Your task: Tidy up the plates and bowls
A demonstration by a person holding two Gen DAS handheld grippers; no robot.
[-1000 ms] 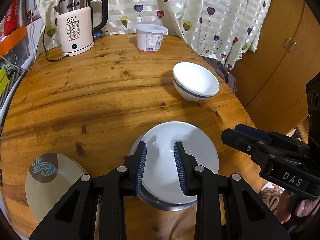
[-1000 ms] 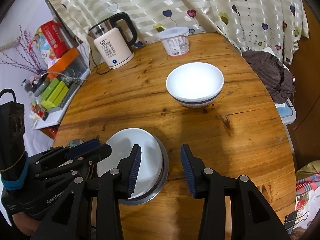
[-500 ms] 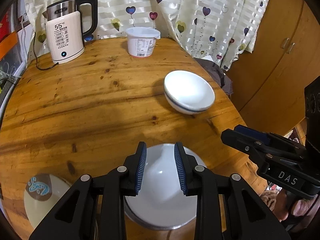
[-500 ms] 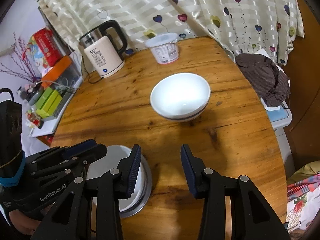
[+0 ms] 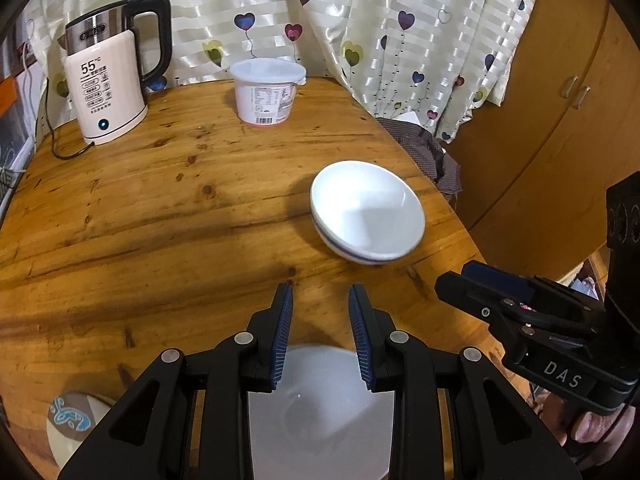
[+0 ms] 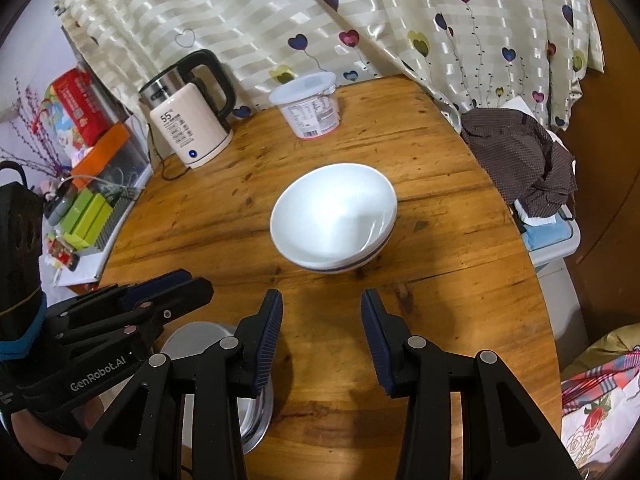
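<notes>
A white bowl with a blue band (image 5: 366, 212) (image 6: 334, 222) stands alone on the round wooden table (image 5: 160, 208), ahead of both grippers. My left gripper (image 5: 320, 300) is open and empty above the table, with a white plate (image 5: 320, 412) resting in a metal dish right under its fingers. My right gripper (image 6: 322, 304) is also open and empty, just short of the bowl. The metal dish (image 6: 256, 416) with the plate shows at its lower left. A cream plate with a brown and blue emblem (image 5: 70, 420) lies at the near left edge.
An electric kettle (image 5: 106, 92) with its cord and a lidded white tub (image 5: 266, 90) stand at the table's far side before a heart-print curtain. A dark cloth (image 6: 524, 160) hangs off the right edge. Boxes (image 6: 88, 216) sit on a shelf at left. Wooden cabinets (image 5: 560, 120) fill the right.
Both grippers have moved forward over the table toward the blue-banded bowl. The plate in the metal dish has slid back under the left fingers. Neither jaw gap has changed.
</notes>
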